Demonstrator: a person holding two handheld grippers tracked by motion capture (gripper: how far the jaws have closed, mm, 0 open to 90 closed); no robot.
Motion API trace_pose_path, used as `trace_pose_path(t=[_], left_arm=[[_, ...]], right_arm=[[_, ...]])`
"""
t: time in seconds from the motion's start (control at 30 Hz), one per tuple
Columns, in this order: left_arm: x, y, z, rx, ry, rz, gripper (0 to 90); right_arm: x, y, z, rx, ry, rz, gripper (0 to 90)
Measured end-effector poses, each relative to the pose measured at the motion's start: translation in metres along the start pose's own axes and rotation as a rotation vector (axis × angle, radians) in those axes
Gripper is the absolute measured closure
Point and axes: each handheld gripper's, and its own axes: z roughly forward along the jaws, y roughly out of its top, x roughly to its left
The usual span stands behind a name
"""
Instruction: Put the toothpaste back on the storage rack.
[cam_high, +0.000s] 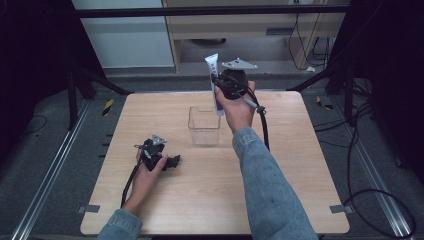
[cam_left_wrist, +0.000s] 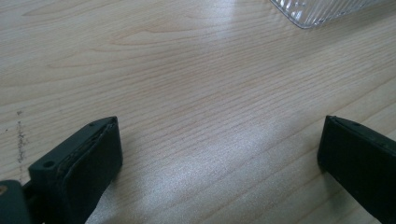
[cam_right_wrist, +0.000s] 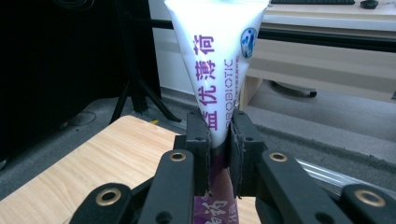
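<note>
A white and purple toothpaste tube (cam_high: 215, 84) stands nearly upright above the far side of a clear plastic box (cam_high: 204, 126) at the table's middle. My right gripper (cam_high: 218, 83) is shut on the tube's middle, held up in the air. In the right gripper view the jaws pinch the tube (cam_right_wrist: 215, 56), whose flat crimped end points up. My left gripper (cam_high: 170, 161) rests low on the table at the front left, jaws wide apart. In the left gripper view bare wood lies between its fingers (cam_left_wrist: 88, 163) and a corner of the clear box (cam_left_wrist: 322, 10) shows at the top.
The wooden table (cam_high: 280, 165) has bare room to the right and front. A cable trails from each gripper. Dark frame legs (cam_high: 95, 80) and a pale cabinet (cam_high: 250, 30) stand beyond the far edge.
</note>
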Motion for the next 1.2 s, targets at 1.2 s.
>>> trace_pose_path(t=[1.2], left_arm=[[0.0,0.0,0.0,0.0,0.0,0.0,0.0]], right_arm=[[0.024,-0.015,0.024,-0.015,0.043,-0.009,79.9]])
